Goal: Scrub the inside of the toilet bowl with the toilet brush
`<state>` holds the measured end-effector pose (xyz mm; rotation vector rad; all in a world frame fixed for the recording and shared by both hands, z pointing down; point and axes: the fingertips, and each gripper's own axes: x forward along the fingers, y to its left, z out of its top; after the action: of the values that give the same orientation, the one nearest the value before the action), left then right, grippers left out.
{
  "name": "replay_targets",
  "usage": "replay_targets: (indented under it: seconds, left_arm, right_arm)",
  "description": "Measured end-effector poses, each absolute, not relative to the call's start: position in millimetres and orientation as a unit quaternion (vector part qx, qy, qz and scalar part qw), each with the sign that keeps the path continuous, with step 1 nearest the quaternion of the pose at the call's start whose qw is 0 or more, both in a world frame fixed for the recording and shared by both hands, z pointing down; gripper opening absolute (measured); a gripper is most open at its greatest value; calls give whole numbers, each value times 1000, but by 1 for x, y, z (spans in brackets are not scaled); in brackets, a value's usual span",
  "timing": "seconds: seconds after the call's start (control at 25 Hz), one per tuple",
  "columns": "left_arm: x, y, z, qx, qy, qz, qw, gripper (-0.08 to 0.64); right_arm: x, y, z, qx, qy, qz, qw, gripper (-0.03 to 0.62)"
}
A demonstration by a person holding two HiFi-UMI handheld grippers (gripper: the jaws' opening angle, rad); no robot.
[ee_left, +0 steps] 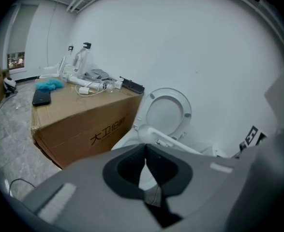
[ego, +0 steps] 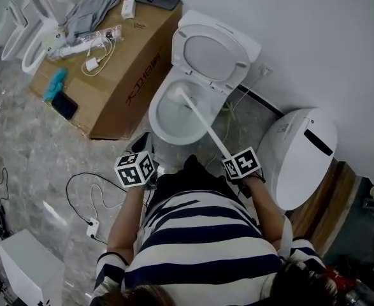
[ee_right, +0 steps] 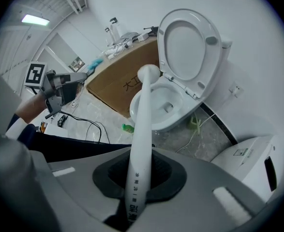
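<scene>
Workshop or test room for sanitary ware, not home bathroom. Toilet (ego: pixel 213 51) stands in open room on marble-look floor (ego: pixel 34 164), beside big cardboard box (ego: pixel 126 75) strewn with chargers, cords, phone (ego: pixel 64 105). What look like spare toilet seats (ego: pixel 28 25) at corner. Another white lidded unit (ego: pixel 298 158) at right. Bare white wall (ego: pixel 301 37), loose cable (ego: pixel 85 199) on floor, strip light (ee_right: pixel 35 20) overhead.

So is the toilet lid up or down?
Up. The lid stands tilted back, and the bowl below it is uncovered.
</scene>
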<state>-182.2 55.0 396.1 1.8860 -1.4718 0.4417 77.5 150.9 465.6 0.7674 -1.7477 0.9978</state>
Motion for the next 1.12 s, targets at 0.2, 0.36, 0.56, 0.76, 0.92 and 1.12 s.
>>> replay_targets:
  seconds: [0.2, 0.36, 0.56, 0.76, 0.92, 1.12]
  left_arm:
    - [-189, 57, 397, 723, -571, 171, 349, 0]
    - [-194, 61, 398, 719, -572, 169, 357, 0]
    - [-196, 64, 399, 716, -573, 171, 359, 0]
    - [-197, 66, 399, 717, -572, 174, 358, 0]
    - [-194, 68, 399, 718, -570, 177, 357, 0]
    - [-191, 71, 402, 721, -566, 180, 357, 0]
  right_arm:
    - [66, 147, 462, 311, -724, 406, 463, 35]
    - [60, 147, 461, 308, -728, 402, 463, 35]
    - [56, 146, 461, 310, -731, 402, 456, 35]
    - [49, 143, 461, 309, -736, 402, 448, 35]
    - [45, 141, 458, 306, -741, 398, 446, 35]
    - [42, 137, 458, 313, -749, 391, 434, 35]
